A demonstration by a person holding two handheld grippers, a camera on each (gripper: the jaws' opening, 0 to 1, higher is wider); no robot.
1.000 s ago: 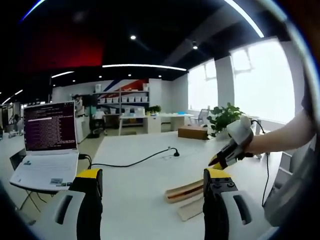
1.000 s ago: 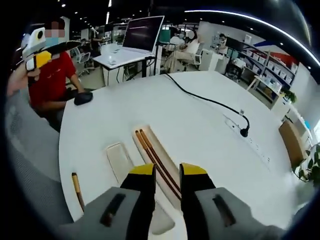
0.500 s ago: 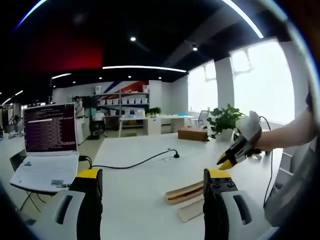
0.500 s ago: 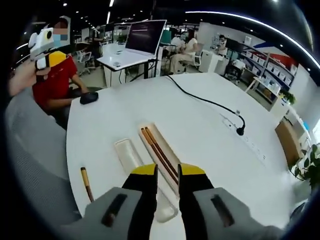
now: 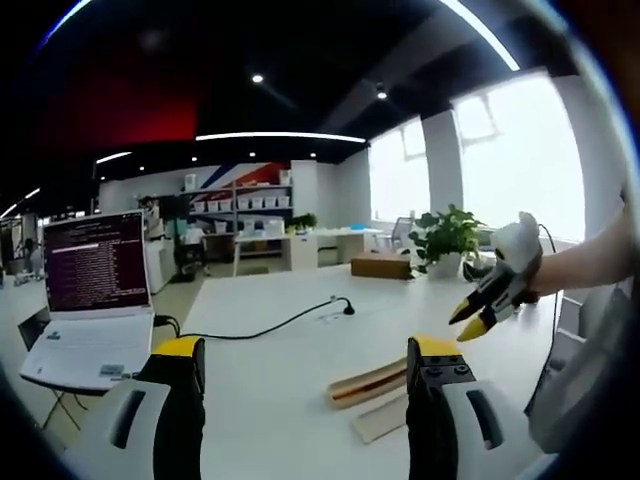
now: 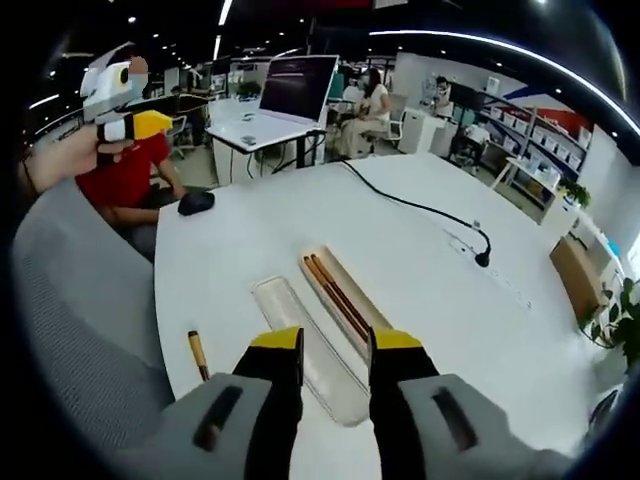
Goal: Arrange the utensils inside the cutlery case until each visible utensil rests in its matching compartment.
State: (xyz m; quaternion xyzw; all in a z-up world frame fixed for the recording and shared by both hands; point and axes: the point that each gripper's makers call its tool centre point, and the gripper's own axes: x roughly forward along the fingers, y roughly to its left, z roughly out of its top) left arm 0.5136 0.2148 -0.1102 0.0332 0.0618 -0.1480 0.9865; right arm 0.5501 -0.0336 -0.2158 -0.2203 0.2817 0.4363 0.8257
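A wooden cutlery case [image 6: 362,300] lies on the white table [image 6: 420,260] with a pair of brown chopsticks [image 6: 335,292] in it. Its clear lid [image 6: 305,345] lies beside it on the left. A brown-handled utensil [image 6: 198,352] rests alone near the table edge. My right gripper [image 6: 336,345] hovers above the lid's near end, its jaws a small gap apart and holding nothing. The left gripper [image 5: 306,350] stands wide open and empty, high over the table, with the case [image 5: 368,381] low between its jaws. The right gripper [image 5: 470,322] hangs at the right; the left gripper [image 6: 135,125] is at the upper left.
A black cable [image 6: 420,205] runs across the table to a plug. A computer mouse [image 6: 196,202] sits at the far edge. A person in a red shirt [image 6: 125,170] sits beyond it. A laptop [image 5: 85,300] is on a side desk. A grey chair back [image 6: 80,310] flanks the table.
My right gripper has risen and drawn back from the case, and its jaws stand slightly wider. In the left gripper view it has moved right and up. The left gripper stays open.
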